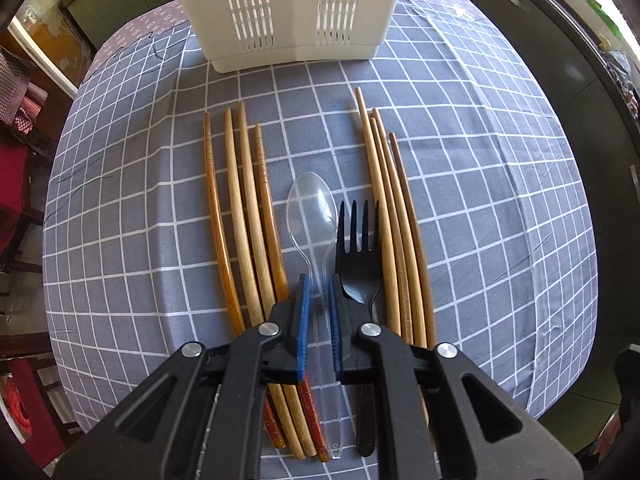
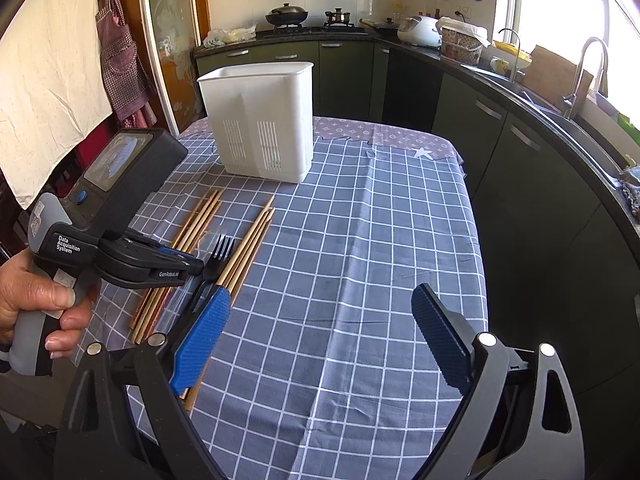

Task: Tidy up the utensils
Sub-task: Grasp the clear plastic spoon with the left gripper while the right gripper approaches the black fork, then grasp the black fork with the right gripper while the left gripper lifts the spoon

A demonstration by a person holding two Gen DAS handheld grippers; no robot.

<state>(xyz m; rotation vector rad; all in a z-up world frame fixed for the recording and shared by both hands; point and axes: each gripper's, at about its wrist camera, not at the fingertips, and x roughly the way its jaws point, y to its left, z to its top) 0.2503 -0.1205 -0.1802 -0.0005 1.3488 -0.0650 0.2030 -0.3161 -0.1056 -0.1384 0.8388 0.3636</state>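
Observation:
A clear plastic spoon [image 1: 311, 208] lies on the checked tablecloth between two bundles of chopsticks, the left bundle [image 1: 244, 208] and the right bundle [image 1: 394, 216]. A black plastic fork [image 1: 358, 256] lies just right of the spoon. My left gripper [image 1: 319, 284] has its blue pads close around the spoon's handle; a narrow gap still shows. It also shows in the right wrist view [image 2: 196, 266], held by a hand. My right gripper [image 2: 320, 300] is wide open and empty above bare cloth. A white slotted utensil holder [image 1: 288, 12] stands at the far side, also in the right wrist view [image 2: 260, 120].
The table [image 2: 360, 240] is covered with a grey checked cloth. Dark kitchen cabinets [image 2: 520, 168] and a sink counter run along the right. A stove with pots [image 2: 308, 18] is at the back. An apron and a hanging cloth are on the left.

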